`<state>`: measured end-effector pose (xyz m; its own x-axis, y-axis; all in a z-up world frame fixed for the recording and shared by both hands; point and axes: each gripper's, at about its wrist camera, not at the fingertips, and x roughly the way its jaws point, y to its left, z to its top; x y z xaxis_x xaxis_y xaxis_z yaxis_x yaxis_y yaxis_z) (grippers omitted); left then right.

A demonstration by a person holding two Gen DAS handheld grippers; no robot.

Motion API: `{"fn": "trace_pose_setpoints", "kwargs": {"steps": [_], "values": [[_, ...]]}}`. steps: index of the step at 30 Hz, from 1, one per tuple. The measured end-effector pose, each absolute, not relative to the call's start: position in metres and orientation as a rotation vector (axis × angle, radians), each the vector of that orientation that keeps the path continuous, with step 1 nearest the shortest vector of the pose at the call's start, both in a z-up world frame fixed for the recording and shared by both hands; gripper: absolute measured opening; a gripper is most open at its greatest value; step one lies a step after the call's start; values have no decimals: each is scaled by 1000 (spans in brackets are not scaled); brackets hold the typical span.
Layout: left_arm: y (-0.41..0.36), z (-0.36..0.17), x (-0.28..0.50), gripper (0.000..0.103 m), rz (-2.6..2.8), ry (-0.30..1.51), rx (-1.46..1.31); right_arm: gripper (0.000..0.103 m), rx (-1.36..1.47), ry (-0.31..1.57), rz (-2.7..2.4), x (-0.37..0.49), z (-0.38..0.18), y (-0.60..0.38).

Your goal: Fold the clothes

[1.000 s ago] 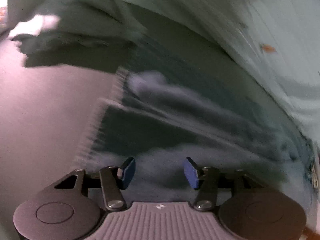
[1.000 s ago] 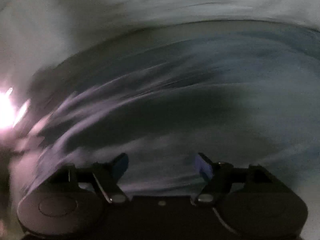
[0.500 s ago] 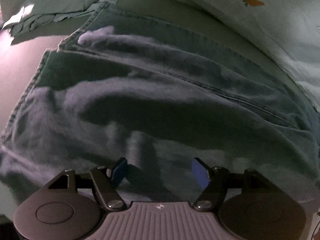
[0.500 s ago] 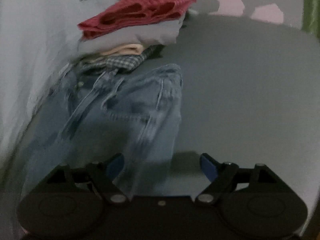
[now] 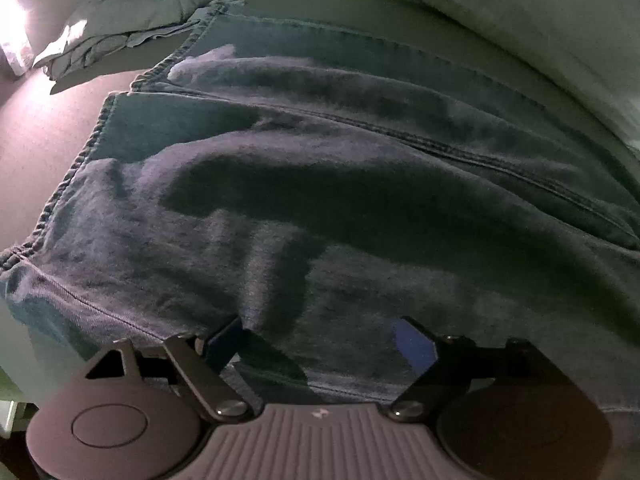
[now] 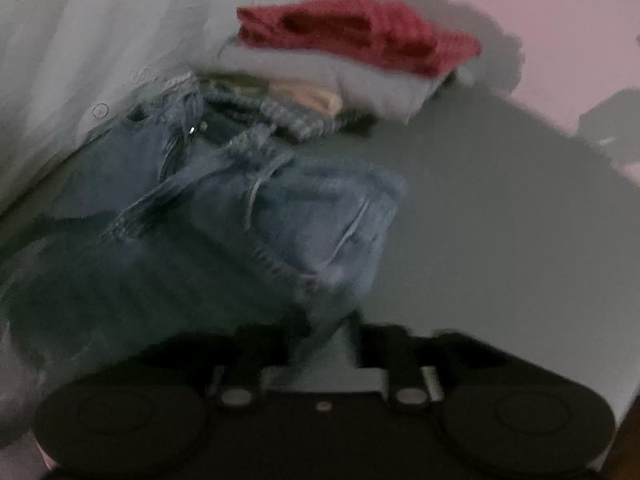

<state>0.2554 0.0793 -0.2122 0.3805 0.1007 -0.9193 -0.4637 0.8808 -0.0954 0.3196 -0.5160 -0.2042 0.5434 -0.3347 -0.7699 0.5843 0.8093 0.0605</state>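
Since the earlier frame, right gripper [image 6: 334, 340] jaws have been closed on the jeans' [image 6: 224, 232] near edge. Left gripper [image 5: 320, 344] jaws are spread, denim lying between them.

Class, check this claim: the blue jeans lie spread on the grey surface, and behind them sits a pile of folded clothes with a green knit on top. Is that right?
One detail is wrong: the knit on top of the pile of folded clothes is red, not green, as the right wrist view shows. The rest holds: the blue jeans lie spread on the grey surface, and the pile sits behind them.
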Motion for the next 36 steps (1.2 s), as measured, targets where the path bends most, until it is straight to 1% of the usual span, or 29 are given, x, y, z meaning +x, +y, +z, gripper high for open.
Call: {"fn": "trace_pose_setpoints", "kwargs": {"steps": [1, 3, 4, 5, 7, 10, 12, 17, 18, 20, 23, 25, 27, 29, 31, 36], "values": [[81, -211, 257, 85, 378, 1131, -384, 53, 324, 778, -578, 318, -193, -517], [87, -206, 262, 84, 391, 1133, -440, 53, 316, 671, -607, 319, -173, -520], [90, -203, 264, 83, 398, 1134, -468, 50, 311, 634, -602, 326, -166, -525], [92, -199, 267, 83, 396, 1127, -487, 44, 306, 617, -581, 338, -163, -529], [89, -182, 281, 83, 373, 1074, -463, 36, 305, 604, -532, 366, -162, -536], [78, -161, 315, 84, 331, 1022, -379, 35, 408, 604, -433, 413, -174, -543], [70, -154, 346, 84, 297, 1014, -371, 35, 485, 593, -398, 444, -187, -550], [48, -153, 401, 84, 249, 1037, -401, 35, 606, 630, -491, 508, -219, -561], [43, -155, 407, 84, 235, 1046, -403, 35, 597, 624, -488, 518, -220, -556], [32, -161, 415, 84, 219, 1083, -377, 35, 477, 625, -459, 534, -217, -532], [14, -173, 420, 84, 194, 1148, -318, 33, 163, 658, -396, 549, -220, -480], [2, -181, 419, 84, 173, 1186, -285, 34, 65, 671, -401, 553, -229, -464], [-6, -185, 415, 84, 154, 1210, -281, 39, 119, 664, -423, 549, -230, -466], [-13, -190, 412, 84, 136, 1233, -276, 48, 215, 662, -434, 547, -232, -477], [-18, -193, 411, 84, 125, 1246, -263, 52, 283, 660, -421, 552, -237, -491], [-21, -190, 413, 85, 114, 1238, -284, 52, 391, 647, -323, 554, -242, -512]]}}
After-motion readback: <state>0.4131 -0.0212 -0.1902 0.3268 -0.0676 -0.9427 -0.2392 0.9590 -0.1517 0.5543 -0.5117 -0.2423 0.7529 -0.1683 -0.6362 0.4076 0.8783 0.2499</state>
